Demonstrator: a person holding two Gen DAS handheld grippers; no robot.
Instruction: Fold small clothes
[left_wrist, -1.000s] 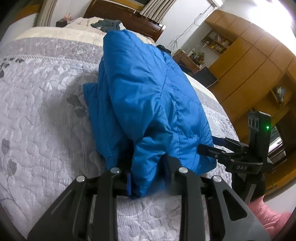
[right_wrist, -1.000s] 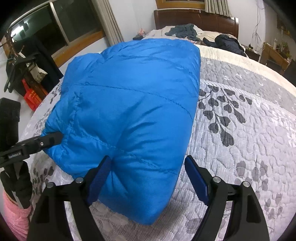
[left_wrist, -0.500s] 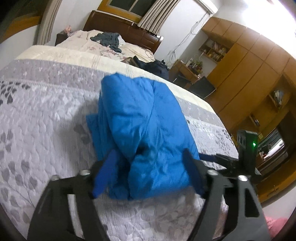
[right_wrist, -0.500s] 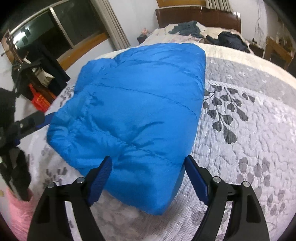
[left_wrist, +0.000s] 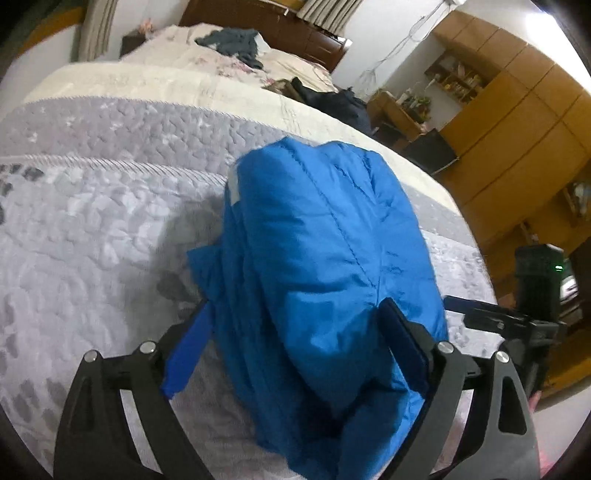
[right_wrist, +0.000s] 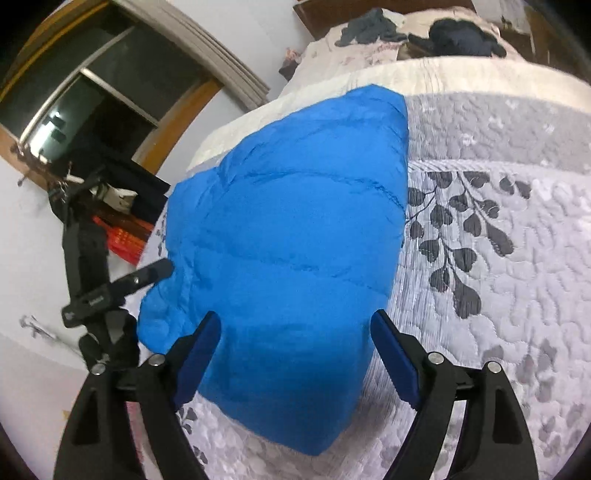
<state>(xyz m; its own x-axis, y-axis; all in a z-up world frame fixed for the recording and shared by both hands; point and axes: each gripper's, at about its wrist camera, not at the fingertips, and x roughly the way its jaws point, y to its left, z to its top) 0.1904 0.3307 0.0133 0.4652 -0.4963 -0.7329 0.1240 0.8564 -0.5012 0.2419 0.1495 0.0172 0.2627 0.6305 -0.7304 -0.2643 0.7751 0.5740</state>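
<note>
Straddling blue jacket (left_wrist: 325, 266) | long axis runs away along bed | left gripper (left_wrist: 295, 347) spread, right gripper (right_wrist: 295, 354) spread, neither clamped | both equally near

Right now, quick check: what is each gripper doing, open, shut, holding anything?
Left gripper: open, jaws straddling the blue jacket, not clamped.
Right gripper: open, holding nothing, jacket's near end between its jaws.

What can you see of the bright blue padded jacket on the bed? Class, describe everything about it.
The bright blue padded jacket looks like smooth, slightly shiny quilted fabric with stitched seams across puffy panels. It is folded into a thick bundle and lies on the grey quilted bedspread with dark leaf prints. In the left wrist view, layered edges show along its left side, with a small pale patch near the far corner. Both the left claw and the right claw are open, fingers either side of its near end.
</note>
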